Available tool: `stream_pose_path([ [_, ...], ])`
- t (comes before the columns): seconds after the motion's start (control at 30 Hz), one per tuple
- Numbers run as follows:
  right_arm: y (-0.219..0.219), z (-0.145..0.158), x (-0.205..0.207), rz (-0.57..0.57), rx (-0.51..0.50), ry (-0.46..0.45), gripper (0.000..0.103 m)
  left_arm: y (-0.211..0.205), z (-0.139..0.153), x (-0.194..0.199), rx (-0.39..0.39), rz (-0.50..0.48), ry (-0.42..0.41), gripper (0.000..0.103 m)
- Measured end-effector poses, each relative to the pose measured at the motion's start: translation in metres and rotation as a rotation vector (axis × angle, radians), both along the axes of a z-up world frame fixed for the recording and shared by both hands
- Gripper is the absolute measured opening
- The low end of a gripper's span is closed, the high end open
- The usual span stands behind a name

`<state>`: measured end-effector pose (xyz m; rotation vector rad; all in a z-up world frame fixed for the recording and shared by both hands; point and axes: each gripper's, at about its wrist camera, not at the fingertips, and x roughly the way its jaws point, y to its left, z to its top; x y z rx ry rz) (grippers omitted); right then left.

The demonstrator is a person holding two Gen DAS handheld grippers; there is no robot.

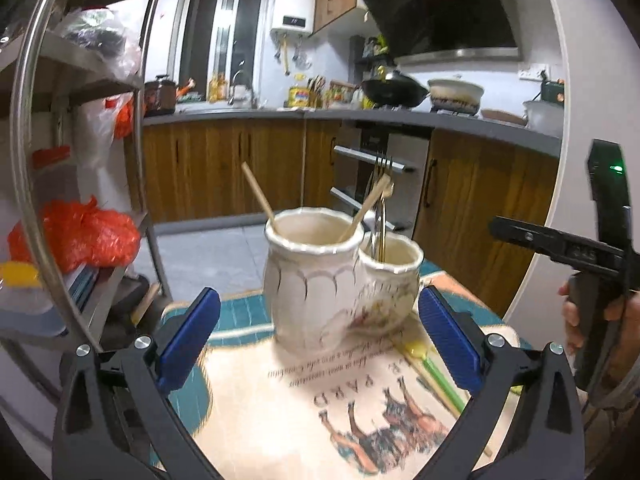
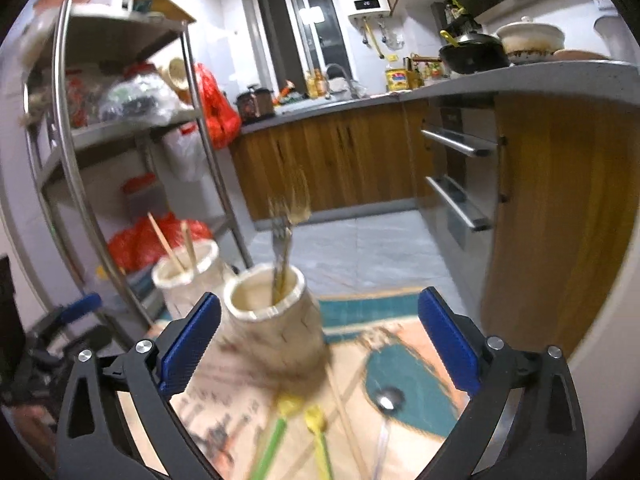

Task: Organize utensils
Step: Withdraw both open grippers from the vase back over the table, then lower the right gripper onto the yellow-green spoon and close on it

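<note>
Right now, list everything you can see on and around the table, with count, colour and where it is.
jars: two, cream, side by side at the mat's far end
chopsticks: two, tan, standing in the left jar
forks: at least two, metal, in the right jar
mat: one, cream and teal with horses, covering the table
spoons: two, yellow heads, one with a green handle, lying on the mat
loose chopsticks: tan, count unclear, beside the spoons
metal spoon: one, silver bowl, on the teal patch
shelf rack: one, steel, left of the table
left gripper: black with blue pads, open, empty
right gripper: same, open, empty
</note>
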<state>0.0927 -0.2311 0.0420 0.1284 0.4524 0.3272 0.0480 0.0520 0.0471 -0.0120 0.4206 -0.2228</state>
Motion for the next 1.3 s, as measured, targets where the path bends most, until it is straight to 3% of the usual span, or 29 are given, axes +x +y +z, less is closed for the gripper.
stream_pose_path([
  [0.17,-0.004,-0.014,-0.021,-0.001,-0.059,0.036,0.098,-0.008,-0.012,-0.010,0.016,-0.016,0.068,0.098],
  [0.4,-0.007,-0.034,-0.040,0.020,-0.147,0.057,0.098,-0.039,-0.031,-0.016,0.147,-0.036,0.166,0.098],
  [0.57,-0.008,-0.051,-0.039,0.069,-0.185,0.125,0.098,-0.053,-0.037,-0.025,0.156,-0.054,0.150,0.098],
  [0.7,-0.007,-0.062,-0.033,0.092,-0.221,0.177,0.098,-0.059,-0.045,-0.022,0.171,-0.048,0.193,0.098],
  [0.87,0.003,-0.075,-0.029,0.149,-0.273,0.232,0.094,-0.054,-0.054,-0.014,0.114,-0.037,0.260,0.098],
  [0.93,0.008,-0.081,-0.029,0.180,-0.297,0.251,0.086,-0.052,-0.056,-0.013,0.093,-0.035,0.268,0.098],
  [1.0,0.016,-0.086,-0.028,0.202,-0.322,0.272,0.069,-0.051,-0.058,-0.011,0.092,-0.025,0.269,0.097],
  [1.1,0.023,-0.093,-0.024,0.228,-0.335,0.304,0.052,-0.051,-0.060,-0.010,0.092,-0.019,0.278,0.097],
  [1.3,0.033,-0.096,-0.017,0.257,-0.340,0.326,0.029,-0.054,-0.064,-0.008,0.107,-0.017,0.284,0.097],
])
